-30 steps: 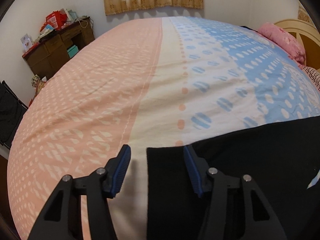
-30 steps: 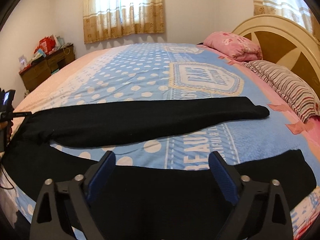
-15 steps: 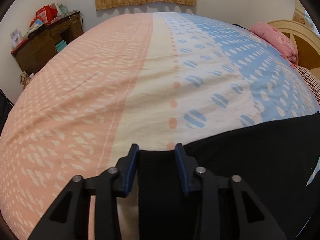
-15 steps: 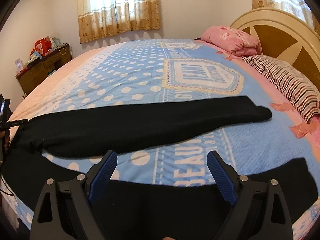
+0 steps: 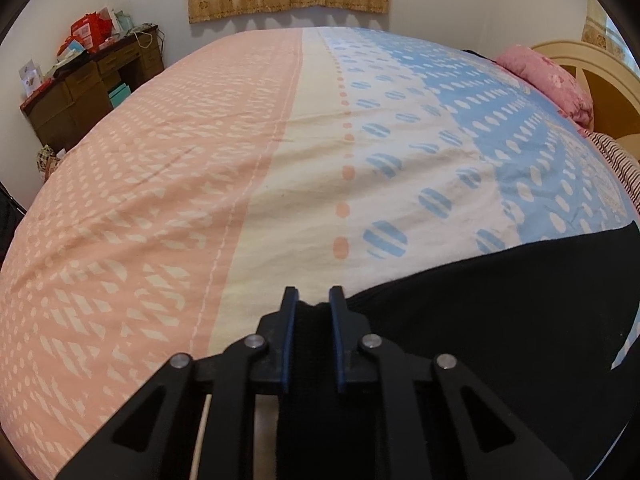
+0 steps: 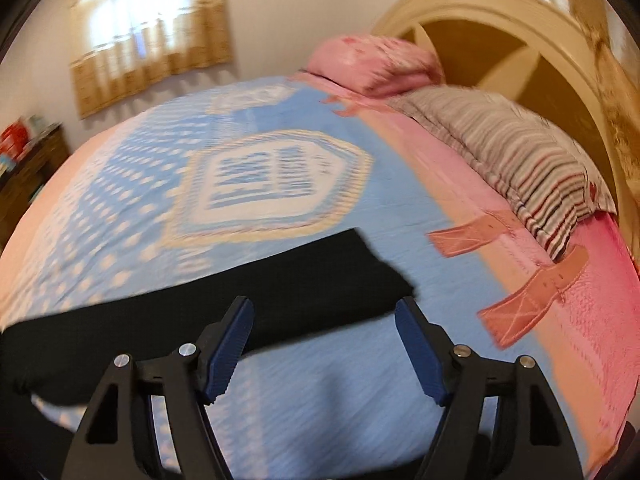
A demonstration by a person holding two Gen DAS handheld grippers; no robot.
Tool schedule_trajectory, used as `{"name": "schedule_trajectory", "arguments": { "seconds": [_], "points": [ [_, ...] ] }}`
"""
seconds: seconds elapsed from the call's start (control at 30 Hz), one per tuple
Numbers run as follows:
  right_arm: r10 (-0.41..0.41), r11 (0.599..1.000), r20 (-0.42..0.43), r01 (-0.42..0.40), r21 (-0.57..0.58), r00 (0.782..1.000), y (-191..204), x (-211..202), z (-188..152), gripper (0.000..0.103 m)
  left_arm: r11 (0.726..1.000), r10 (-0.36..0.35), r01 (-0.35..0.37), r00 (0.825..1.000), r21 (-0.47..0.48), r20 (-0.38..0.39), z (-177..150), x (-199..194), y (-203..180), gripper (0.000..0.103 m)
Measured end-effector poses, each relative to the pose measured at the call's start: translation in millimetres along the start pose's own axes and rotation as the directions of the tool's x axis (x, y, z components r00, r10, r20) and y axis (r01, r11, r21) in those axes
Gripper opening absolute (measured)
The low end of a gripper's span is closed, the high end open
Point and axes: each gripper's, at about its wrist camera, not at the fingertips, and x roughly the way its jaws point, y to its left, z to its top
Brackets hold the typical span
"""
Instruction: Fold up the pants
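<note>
Black pants (image 5: 480,300) lie spread on the bed cover (image 5: 240,160), reaching to the lower right in the left wrist view. My left gripper (image 5: 313,294) is closing, and its blue pads press on the pants' near corner edge, which fills the gap between them. In the blurred right wrist view one black pant leg (image 6: 320,276) lies across the cover, its cuff end pointing right. My right gripper (image 6: 324,306) hovers just before that cuff end. Its jaws are wide but closing, and the pads touch nothing.
A striped pillow (image 6: 520,160) and a pink pillow (image 6: 376,64) lie against the cream headboard (image 6: 500,28) at the right. A brown desk (image 5: 88,88) with clutter stands beyond the bed's far left side. Curtained windows line the back wall.
The left jaws have closed in on the pants' corner edge. The right gripper has swung right along the far leg to its cuff end, and its jaws have narrowed a little.
</note>
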Motion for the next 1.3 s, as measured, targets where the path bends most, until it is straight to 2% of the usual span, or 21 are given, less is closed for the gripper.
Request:
{"name": "schedule_trajectory", "arguments": {
  "seconds": [0.2,0.37,0.67,0.73,0.8,0.9,0.97,1.03,1.13,1.3],
  "points": [
    [0.062,0.993,-0.088,-0.052,0.107,0.994,-42,63,32,0.075,1.000,0.021,-0.021,1.000,0.002,-0.012,2,2,-1,0.018],
    [0.082,0.992,-0.135,-0.068,0.104,0.987,-45,117,52,0.075,0.999,0.049,-0.049,0.999,0.020,-0.015,3,5,-6,0.019],
    [0.092,0.996,-0.248,-0.086,0.034,0.964,-30,173,60,0.073,0.997,0.075,-0.074,0.997,0.035,-0.024,3,10,-10,0.019],
    [0.095,0.995,-0.247,-0.097,0.004,0.964,-23,173,58,0.052,0.995,0.088,-0.087,0.996,0.043,-0.026,3,11,-12,0.019],
    [0.100,0.994,-0.244,-0.110,-0.024,0.964,-18,171,57,0.028,0.994,0.099,-0.097,0.995,0.051,-0.029,3,12,-14,0.019],
    [0.128,0.990,-0.245,-0.140,-0.032,0.961,-15,166,55,0.014,0.992,0.120,-0.119,0.992,0.035,-0.037,5,13,-14,0.022],
    [0.128,0.989,-0.224,-0.142,-0.045,0.966,-13,158,54,0.012,0.991,0.130,-0.129,0.991,0.038,-0.042,6,14,-16,0.019],
    [0.147,0.985,-0.176,-0.160,-0.058,0.973,-10,142,55,0.011,0.990,0.130,-0.129,0.991,0.054,-0.034,8,12,-20,0.014],
    [0.164,0.978,-0.090,-0.174,-0.114,0.982,-7,110,54,0.010,0.991,0.128,-0.127,0.992,0.044,-0.009,10,3,-20,0.012],
    [0.210,0.971,0.035,-0.204,-0.125,0.977,-22,63,48,0.010,0.995,0.091,-0.093,0.993,0.022,0.078,8,-25,-15,0.012]
  ]
}}
